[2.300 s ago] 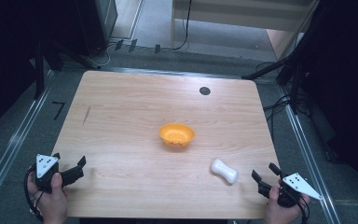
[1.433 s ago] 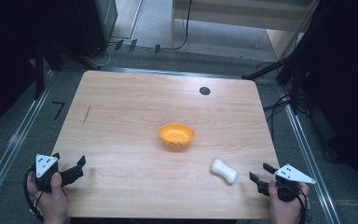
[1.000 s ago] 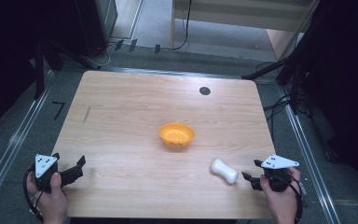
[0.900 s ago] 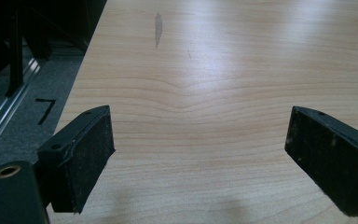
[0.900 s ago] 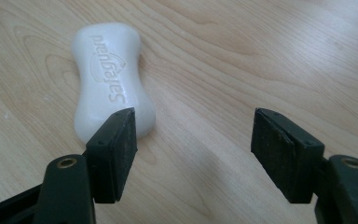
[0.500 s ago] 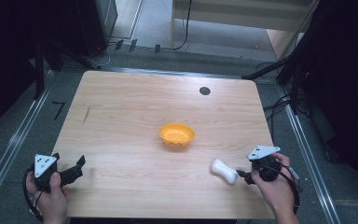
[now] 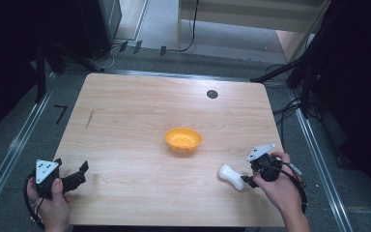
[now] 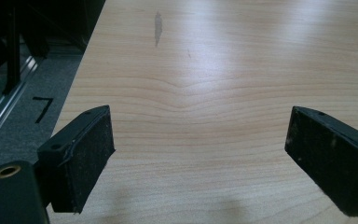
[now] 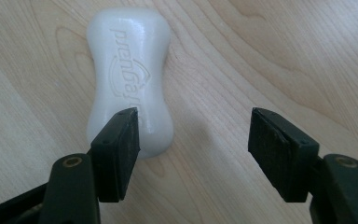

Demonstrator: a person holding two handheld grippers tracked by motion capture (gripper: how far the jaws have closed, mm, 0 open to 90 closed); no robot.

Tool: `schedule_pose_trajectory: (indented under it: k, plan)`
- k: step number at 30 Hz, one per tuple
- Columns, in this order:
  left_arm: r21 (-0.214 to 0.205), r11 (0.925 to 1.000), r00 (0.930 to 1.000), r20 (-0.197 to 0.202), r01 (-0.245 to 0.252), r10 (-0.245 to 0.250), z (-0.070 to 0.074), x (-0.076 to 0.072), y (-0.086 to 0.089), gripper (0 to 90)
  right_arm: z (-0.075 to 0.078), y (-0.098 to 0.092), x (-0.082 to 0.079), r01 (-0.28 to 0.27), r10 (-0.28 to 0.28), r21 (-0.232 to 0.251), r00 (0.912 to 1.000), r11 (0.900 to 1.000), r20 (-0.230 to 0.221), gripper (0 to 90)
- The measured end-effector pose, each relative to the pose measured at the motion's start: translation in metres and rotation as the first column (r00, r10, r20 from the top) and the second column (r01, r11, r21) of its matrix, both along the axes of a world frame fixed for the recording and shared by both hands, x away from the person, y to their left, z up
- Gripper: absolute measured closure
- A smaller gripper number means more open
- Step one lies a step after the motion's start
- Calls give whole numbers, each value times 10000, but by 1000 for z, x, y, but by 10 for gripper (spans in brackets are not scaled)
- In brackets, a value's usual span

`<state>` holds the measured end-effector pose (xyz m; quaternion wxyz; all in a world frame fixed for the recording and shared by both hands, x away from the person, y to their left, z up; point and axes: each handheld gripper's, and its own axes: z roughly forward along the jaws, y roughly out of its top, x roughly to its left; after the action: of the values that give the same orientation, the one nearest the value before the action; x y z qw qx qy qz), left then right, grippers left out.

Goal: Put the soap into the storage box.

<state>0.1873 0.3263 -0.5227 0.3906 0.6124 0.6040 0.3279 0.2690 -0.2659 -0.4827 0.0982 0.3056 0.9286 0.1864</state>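
1. White soap bar (image 7: 233, 176) lies on our counter (image 7: 140, 121), lower right of the high view.
2. Our right gripper (image 7: 247, 180) fingers, just narrowing, stand parted beside it, gripping nothing.
3. Our left gripper (image 7: 79, 173) gapes wide, empty, lower left.
4. Orange bowl (image 7: 183, 139) sits centre.

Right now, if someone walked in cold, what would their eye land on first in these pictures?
Probably the orange bowl near the middle of the pale wooden table. Next, the white soap bar lying near the table's right edge, with the right claw open just short of it, one jaw overlapping the bar's near end. The left claw is open over bare wood at the near left corner.
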Motion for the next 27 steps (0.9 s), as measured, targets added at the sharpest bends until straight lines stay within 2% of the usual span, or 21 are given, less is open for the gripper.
schedule_pose_trajectory:
  k: [1, 3, 9, 15, 16, 23, 27]
  plan:
    - [0, 10000, 10000, 0, 0, 0, 0, 0, 0, 83, 0, 0, 0, 0, 0, 0, 10000, 10000, 0, 350]
    - [-7, 10000, 10000, -7, -1, 1, 0, 0, 0, 83, 0, 4, 3, 11, -12, -31, 9995, 10000, -328, 350]
    - [-28, 10000, 10000, -16, -4, 4, 0, 0, 0, 83, 1, 12, 5, 58, -58, -11, 9966, 10000, -824, 352]
    - [-36, 10000, 10000, -31, 0, 0, 0, 0, 0, 83, 4, 19, 7, 138, -116, 201, 9945, 9997, -1036, 358]
    - [-54, 10000, 10000, -35, 12, -12, 0, 0, 1, 83, 4, 22, 8, 264, -229, 280, 9924, 9993, -1206, 361]
    - [-81, 10000, 10000, -36, -2, 2, 0, 0, 1, 83, 2, 32, 8, 291, -253, 249, 9896, 9993, -1414, 368]
    - [-134, 9999, 10000, -18, -6, 6, 0, 0, 1, 83, -4, 38, 8, 314, -293, 108, 9865, 9994, -1611, 374]
